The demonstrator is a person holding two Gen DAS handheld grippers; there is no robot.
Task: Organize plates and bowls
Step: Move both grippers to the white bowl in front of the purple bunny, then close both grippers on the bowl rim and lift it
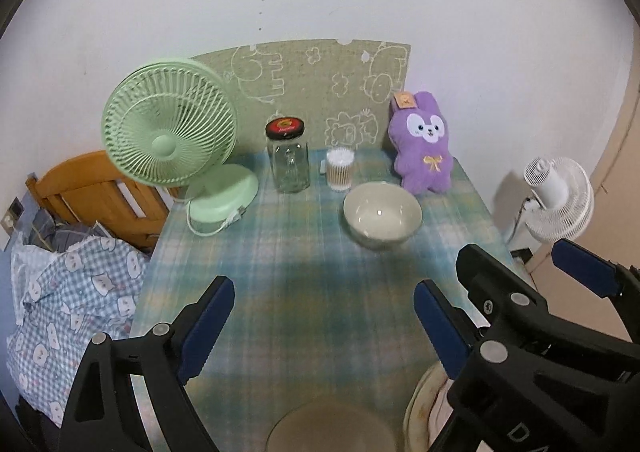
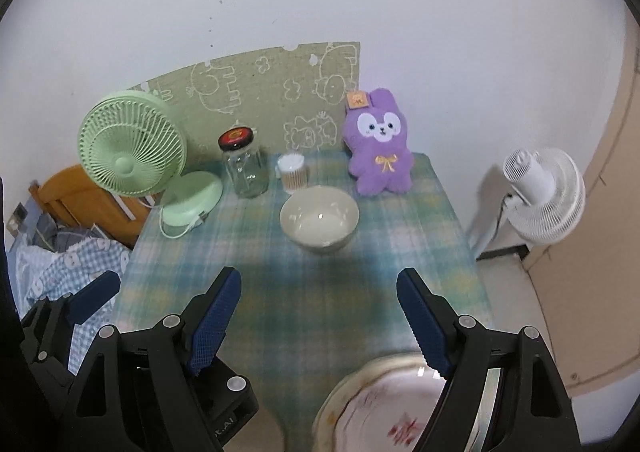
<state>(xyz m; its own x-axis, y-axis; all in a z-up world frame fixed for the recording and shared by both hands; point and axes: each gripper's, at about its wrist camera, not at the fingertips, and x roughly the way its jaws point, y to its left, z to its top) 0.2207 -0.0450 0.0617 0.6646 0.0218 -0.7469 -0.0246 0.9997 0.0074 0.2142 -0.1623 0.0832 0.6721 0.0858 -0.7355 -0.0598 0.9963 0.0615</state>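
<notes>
A round glazed bowl [image 2: 319,219] sits on soft plaid cloth [image 2: 280,292].

A pale, empty bowl [image 2: 319,219] stands upright mid-table. A cream plate [image 2: 384,408] with red markings lies flat at the near edge.

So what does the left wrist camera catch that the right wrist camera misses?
Only the left wrist view shows a plain round dish at the near table edge, cut off by the frame so I cannot tell what kind. Only the right wrist view shows the plate's red painted pattern; the left view catches just its rim. Both share the cream bowl, green fan, glass jar, cotton swabs, purple plush rabbit, white fan, and both open tools: left tool, right tool.
</notes>
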